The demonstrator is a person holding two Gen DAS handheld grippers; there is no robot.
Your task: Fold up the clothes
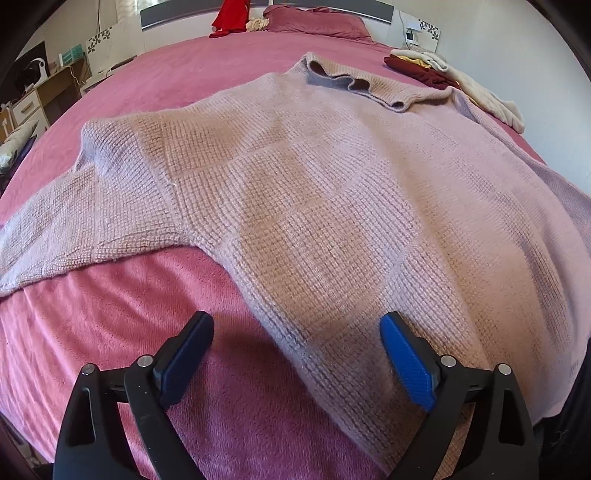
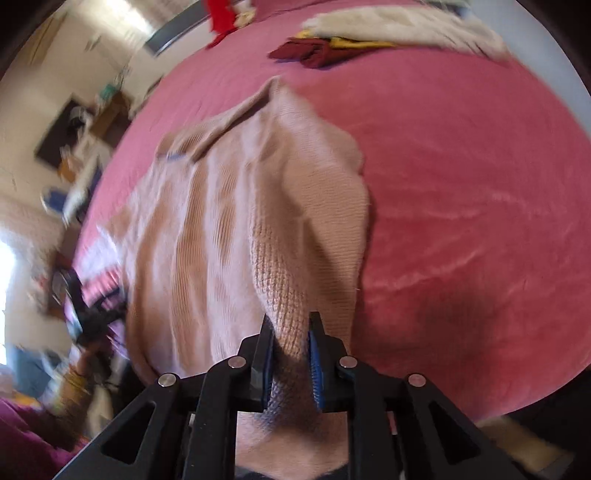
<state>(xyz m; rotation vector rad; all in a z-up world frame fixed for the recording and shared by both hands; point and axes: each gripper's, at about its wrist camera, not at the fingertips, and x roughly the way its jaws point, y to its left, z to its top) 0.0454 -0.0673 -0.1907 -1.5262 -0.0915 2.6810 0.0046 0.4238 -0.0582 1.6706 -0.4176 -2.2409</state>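
Pink plush blanket (image 1: 110,332) covers the whole bed, and on it lies the sweater (image 1: 332,206), a big knitted piece in pale pink and beige squares. In the left wrist view the sweater is spread flat, with its collar (image 1: 354,83) at the far side and one sleeve (image 1: 48,243) stretched out to the left, while the body fills the middle and the right of the view. In the right wrist view the sweater (image 2: 221,221) is not flat on its right side: a part of it is lifted up into a ridge that runs to the near edge.

At the far right of the bed there is a pile of clothes (image 1: 443,70), dark red, yellow and cream. Something red (image 1: 231,18) stands at the far end near the pillow (image 1: 314,22). A desk (image 1: 55,92) is beside the bed on the left.

The left tongs (image 1: 297,328) are wide open, with nothing pressed between them. Their left finger is above the blanket and their right finger is above the near edge of the sweater.

The right tongs (image 2: 291,328) are almost closed, and they pinch a fold of the sweater between the blue pads (image 2: 316,365). This view is blurred at the left side.
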